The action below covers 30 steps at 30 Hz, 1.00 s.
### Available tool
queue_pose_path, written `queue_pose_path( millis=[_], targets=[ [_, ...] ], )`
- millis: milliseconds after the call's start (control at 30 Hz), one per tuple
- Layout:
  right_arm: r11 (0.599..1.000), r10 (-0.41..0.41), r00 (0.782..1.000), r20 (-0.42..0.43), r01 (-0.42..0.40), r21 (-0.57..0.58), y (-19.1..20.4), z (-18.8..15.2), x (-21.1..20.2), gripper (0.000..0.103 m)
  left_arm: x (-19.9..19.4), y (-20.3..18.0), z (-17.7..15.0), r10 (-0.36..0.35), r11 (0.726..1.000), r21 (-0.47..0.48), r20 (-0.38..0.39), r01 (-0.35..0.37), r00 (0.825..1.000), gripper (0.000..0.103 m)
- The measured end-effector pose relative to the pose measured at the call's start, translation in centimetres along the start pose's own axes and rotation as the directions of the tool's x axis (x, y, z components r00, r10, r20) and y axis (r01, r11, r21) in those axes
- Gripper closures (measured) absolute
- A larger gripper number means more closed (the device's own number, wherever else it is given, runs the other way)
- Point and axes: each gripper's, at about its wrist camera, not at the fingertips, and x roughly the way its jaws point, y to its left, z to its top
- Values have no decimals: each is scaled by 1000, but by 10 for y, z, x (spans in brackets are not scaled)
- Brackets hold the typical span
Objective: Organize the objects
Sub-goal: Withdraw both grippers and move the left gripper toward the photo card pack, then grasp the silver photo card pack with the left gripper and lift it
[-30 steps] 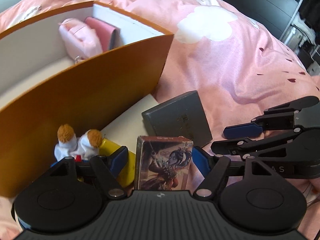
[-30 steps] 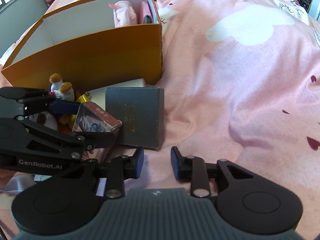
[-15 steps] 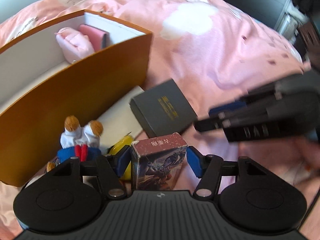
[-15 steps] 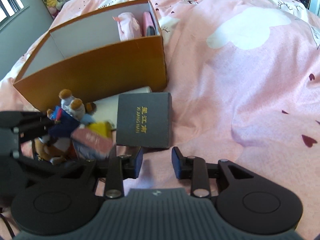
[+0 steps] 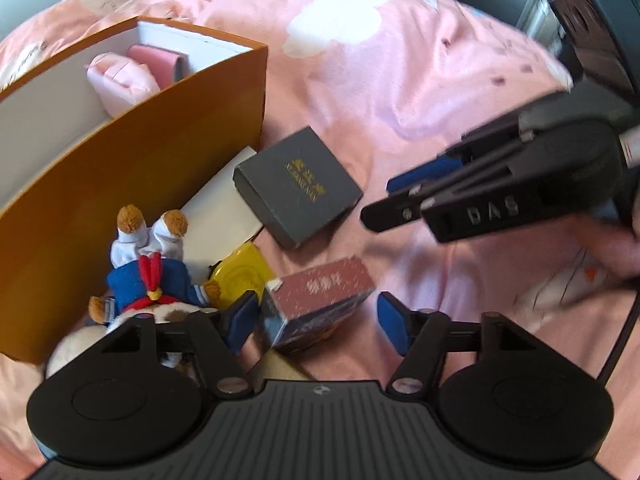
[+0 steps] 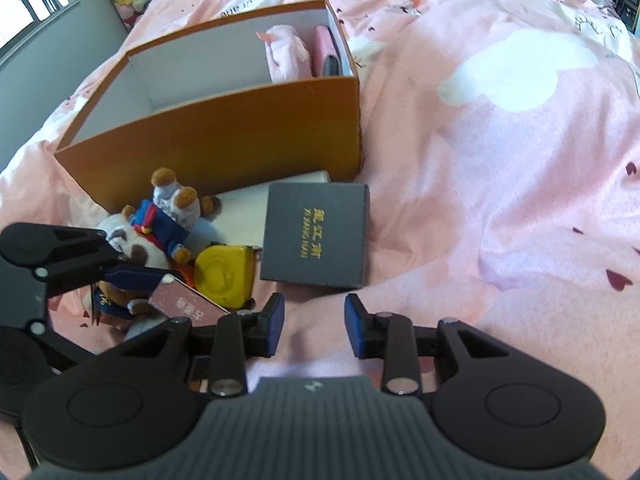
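My left gripper (image 5: 318, 322) is open, with a small red card box (image 5: 320, 304) tilted between its pads; only the left pad is near it. The card box (image 6: 186, 304) also shows in the right wrist view, by the left gripper's finger. My right gripper (image 6: 314, 330) is open and empty, above the pink bedding just in front of a dark grey gift box (image 6: 316, 236). The grey box (image 5: 298, 186) lies flat. An orange storage box (image 6: 224, 136) holds a pink pouch (image 6: 286, 58) and a pink wallet (image 6: 328, 50).
A plush doll in a blue sailor suit (image 6: 170, 216), a white-and-brown plush (image 6: 128, 244) and a yellow tape measure (image 6: 224, 274) lie beside the orange box. A white flat box (image 6: 248, 210) lies under the grey box. Pink bedding (image 6: 500, 160) spreads to the right.
My left gripper has risen and opened wider; the card box now sits tilted and loose between its pads. My right gripper has lifted and drawn back to the right.
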Motion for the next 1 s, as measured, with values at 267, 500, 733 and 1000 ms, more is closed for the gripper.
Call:
queue_pose_path(
  millis=[267,500,733,1000],
  targets=[
    [1000,-2,1000,-17,2,-27,7,-3,3,70,11,9,5,10,998,-69,-20,-11,1000,73],
    [999,-42,999,12,42,13,-1,-7,-8,70,12,-1,17,-62,995,-74,3,62,998,79],
    [999,49,998,30,-48,-14,7,-5,-16,69,13,-9,18,-73,996,-49,-25,72,997,79],
    [998,55,998,-29,-55,-10,9,-9,-4,83,18,-23,16,26,995,100,-55,-21,998,69]
  ],
)
